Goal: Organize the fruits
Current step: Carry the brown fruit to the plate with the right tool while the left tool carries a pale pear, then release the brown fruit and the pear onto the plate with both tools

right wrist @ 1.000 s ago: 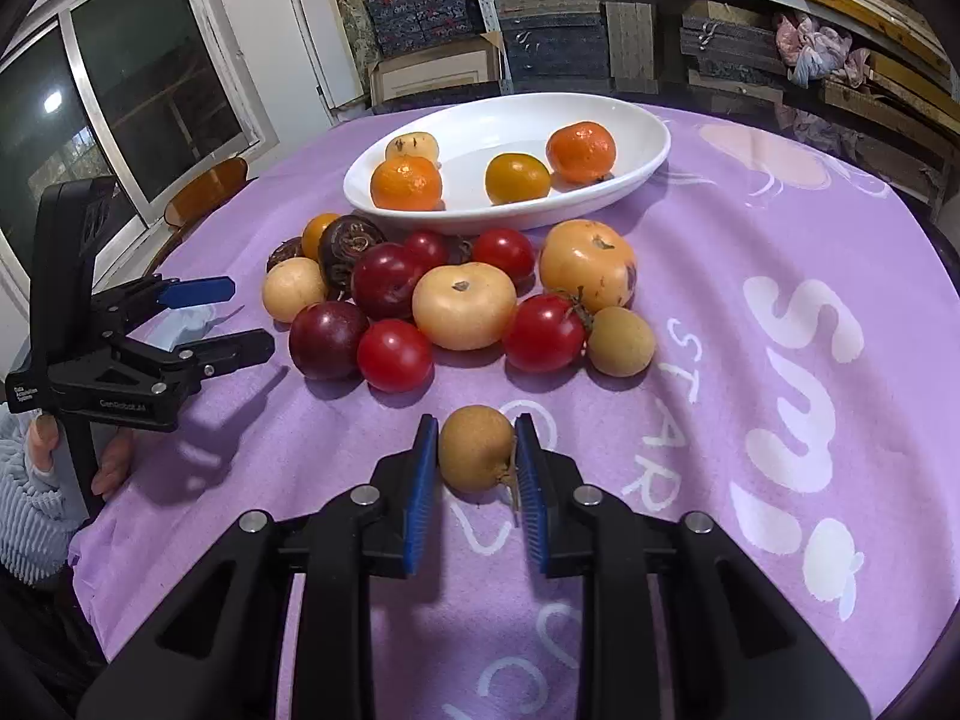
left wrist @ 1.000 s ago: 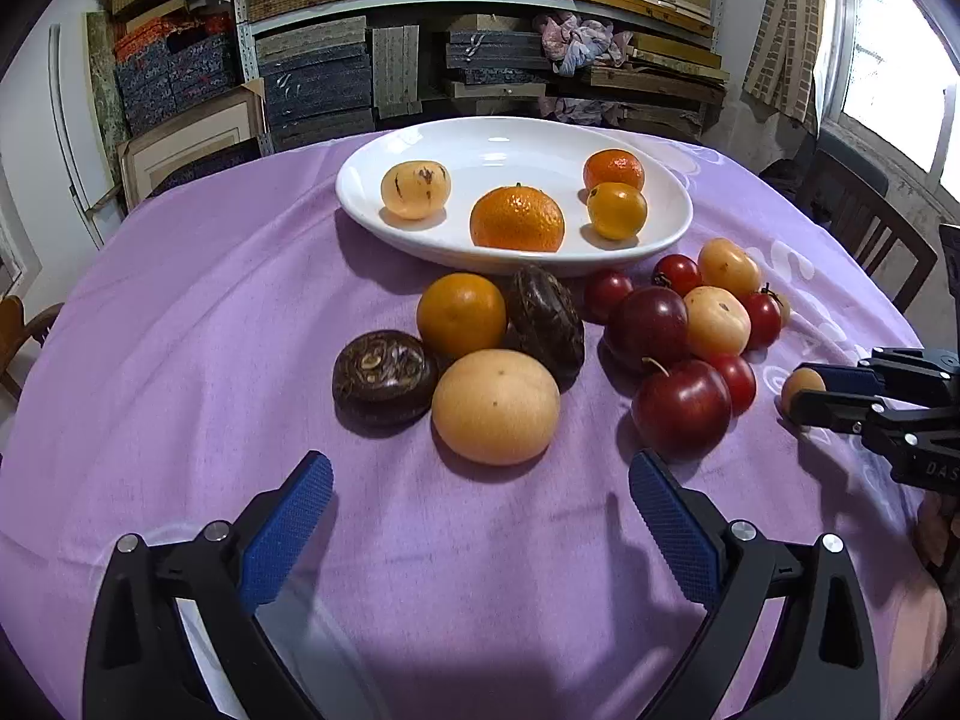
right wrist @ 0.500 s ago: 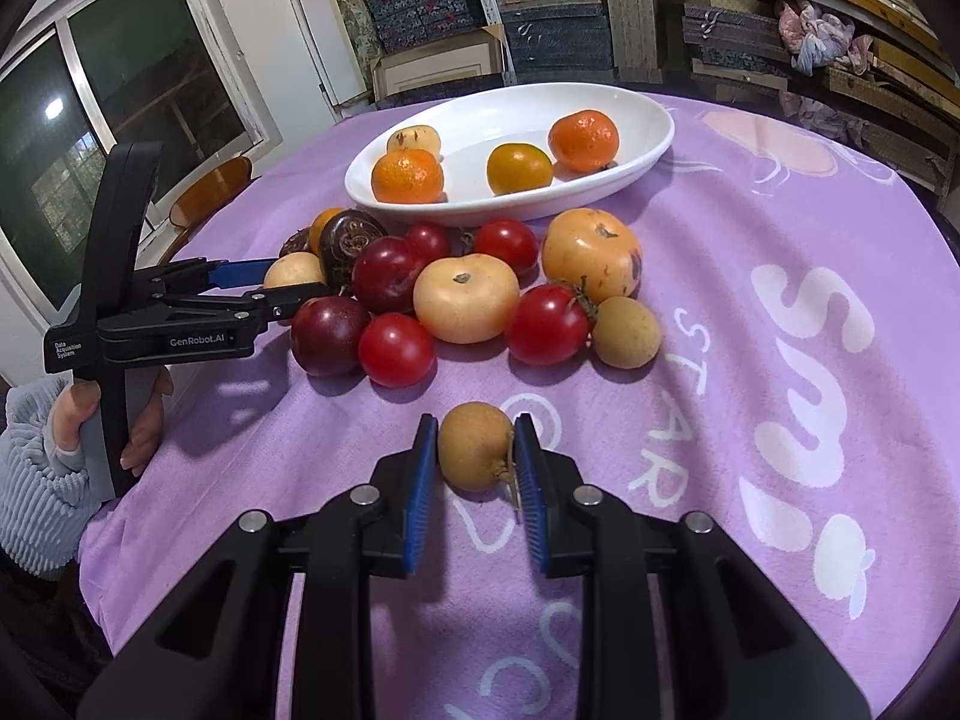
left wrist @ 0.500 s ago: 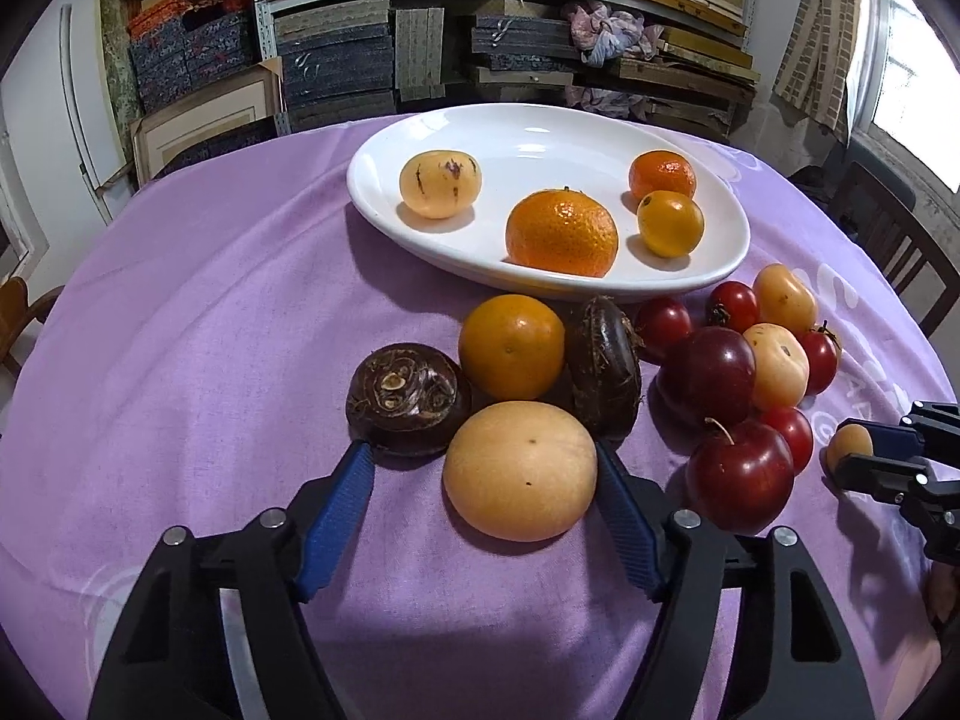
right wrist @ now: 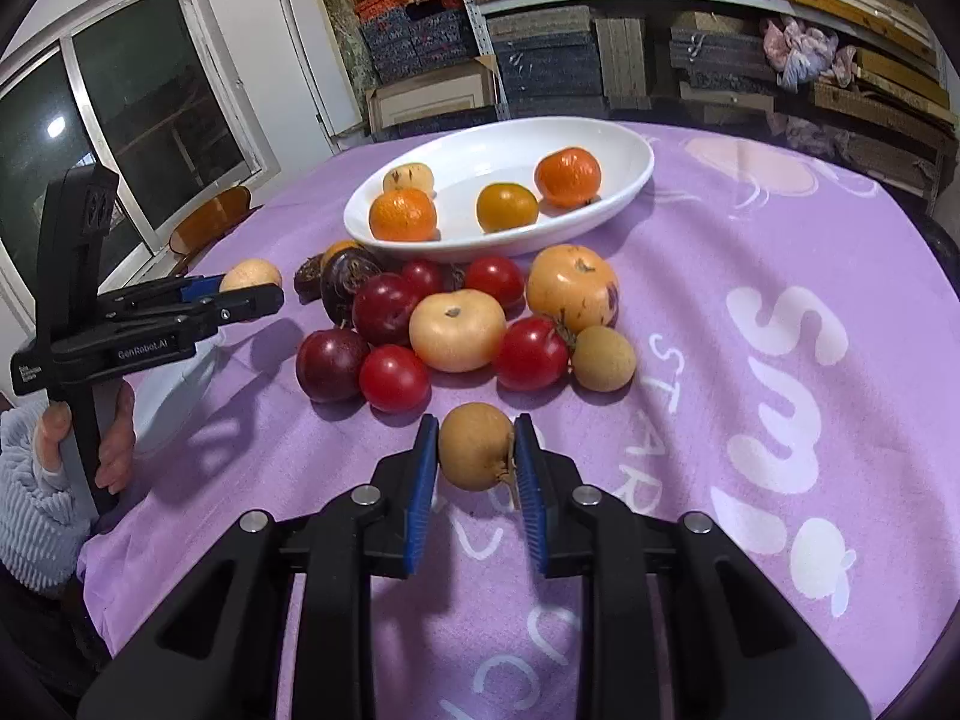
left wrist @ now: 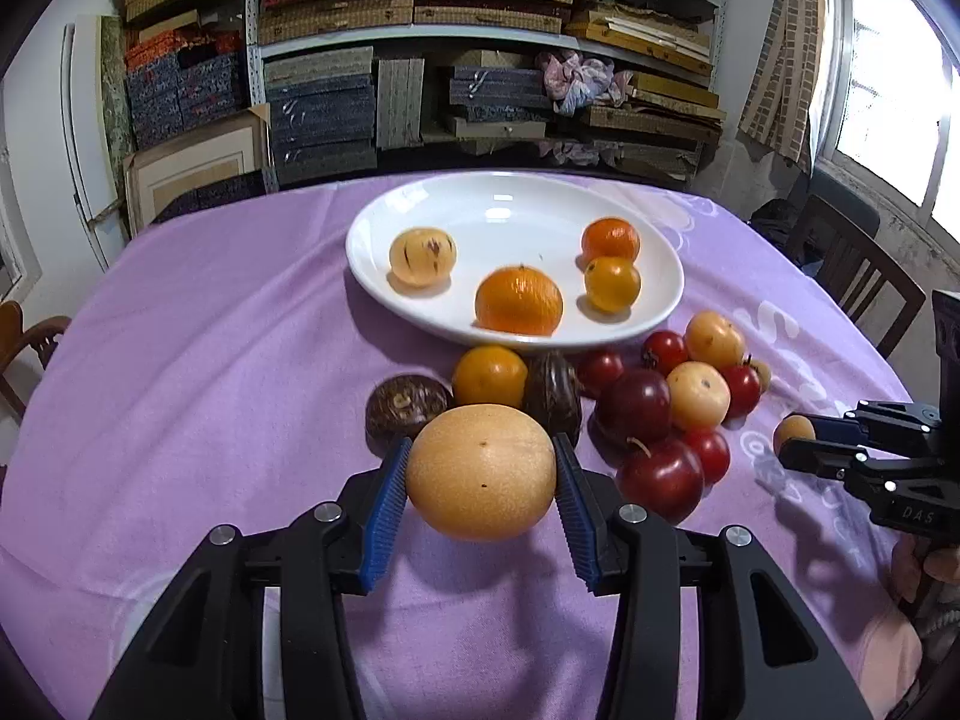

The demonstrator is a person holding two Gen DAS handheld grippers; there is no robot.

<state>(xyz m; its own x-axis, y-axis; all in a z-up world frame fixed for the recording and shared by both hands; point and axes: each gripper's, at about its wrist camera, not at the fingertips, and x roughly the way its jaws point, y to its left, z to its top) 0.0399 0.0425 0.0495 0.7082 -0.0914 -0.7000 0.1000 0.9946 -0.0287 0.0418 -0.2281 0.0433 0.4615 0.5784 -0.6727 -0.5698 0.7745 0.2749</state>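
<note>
Both hand-held grippers hold fruit, plate partly filled

The large pale-yellow round fruit [left wrist: 480, 471] sits clamped in the left hand-held gripper [left wrist: 480, 498] and the small brown round fruit [right wrist: 476, 446] in the right hand-held gripper [right wrist: 474, 474], both near the purple-clothed surface [left wrist: 198, 330]. Four fruits lie on the white oval plate [left wrist: 510, 210]; about a dozen remain.

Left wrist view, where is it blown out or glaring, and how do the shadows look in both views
Left wrist view: the window at upper right is blown out white, with small glare spots on the white plate; fisheye bends the shelves. Right wrist view: soft gripper shadows fall on the purple cloth toward the camera; its window is dark with one reflected light.
</note>
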